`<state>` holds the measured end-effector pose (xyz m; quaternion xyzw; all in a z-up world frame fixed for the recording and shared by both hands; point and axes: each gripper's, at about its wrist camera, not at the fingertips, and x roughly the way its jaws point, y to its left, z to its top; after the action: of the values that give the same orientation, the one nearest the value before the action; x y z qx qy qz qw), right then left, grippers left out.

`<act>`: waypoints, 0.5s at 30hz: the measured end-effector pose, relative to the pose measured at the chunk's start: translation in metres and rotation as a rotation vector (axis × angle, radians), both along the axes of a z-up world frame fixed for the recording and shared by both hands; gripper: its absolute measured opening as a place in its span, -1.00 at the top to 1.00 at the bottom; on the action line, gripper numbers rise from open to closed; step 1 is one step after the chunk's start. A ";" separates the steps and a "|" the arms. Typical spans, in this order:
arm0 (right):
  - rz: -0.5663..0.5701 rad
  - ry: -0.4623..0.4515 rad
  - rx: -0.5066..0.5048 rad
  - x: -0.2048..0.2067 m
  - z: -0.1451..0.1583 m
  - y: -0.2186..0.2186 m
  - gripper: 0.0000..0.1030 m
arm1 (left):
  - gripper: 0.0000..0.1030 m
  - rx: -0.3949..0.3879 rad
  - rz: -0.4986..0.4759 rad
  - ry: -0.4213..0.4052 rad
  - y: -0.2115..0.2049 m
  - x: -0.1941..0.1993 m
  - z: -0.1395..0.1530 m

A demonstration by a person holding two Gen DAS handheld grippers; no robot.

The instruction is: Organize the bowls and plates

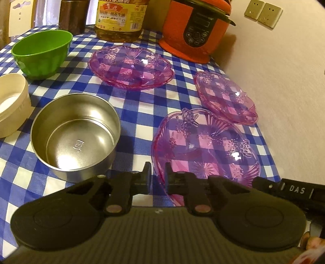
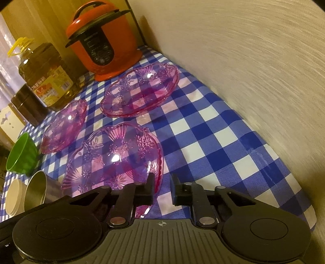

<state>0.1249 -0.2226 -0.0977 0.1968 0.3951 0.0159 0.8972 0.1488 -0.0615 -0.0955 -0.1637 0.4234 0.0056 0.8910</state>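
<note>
Three pink see-through plates lie on the blue checked tablecloth. The nearest pink plate is held from two sides. My left gripper is shut on its near rim, and my right gripper is shut on its right rim. A second pink plate lies near the oil bottle. The third lies in front of the cooker. To the left stand a steel bowl, a green bowl and a cream bowl.
An orange pressure cooker, a large oil bottle and a dark canister stand along the back. A textured wall runs close along the table's right edge.
</note>
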 end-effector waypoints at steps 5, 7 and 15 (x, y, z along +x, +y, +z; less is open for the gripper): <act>-0.003 0.001 -0.001 -0.002 0.001 0.000 0.85 | 0.81 0.006 -0.015 0.002 -0.002 -0.001 0.002; -0.004 -0.003 0.005 -0.003 0.002 -0.001 0.85 | 0.81 0.004 -0.016 0.006 -0.001 -0.002 0.003; -0.012 -0.021 0.017 -0.009 0.011 -0.006 0.85 | 0.81 0.014 -0.037 -0.027 -0.005 -0.003 0.020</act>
<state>0.1160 -0.2286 -0.0868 0.2067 0.3845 0.0158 0.8996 0.1458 -0.0668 -0.0758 -0.1499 0.4141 -0.0101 0.8978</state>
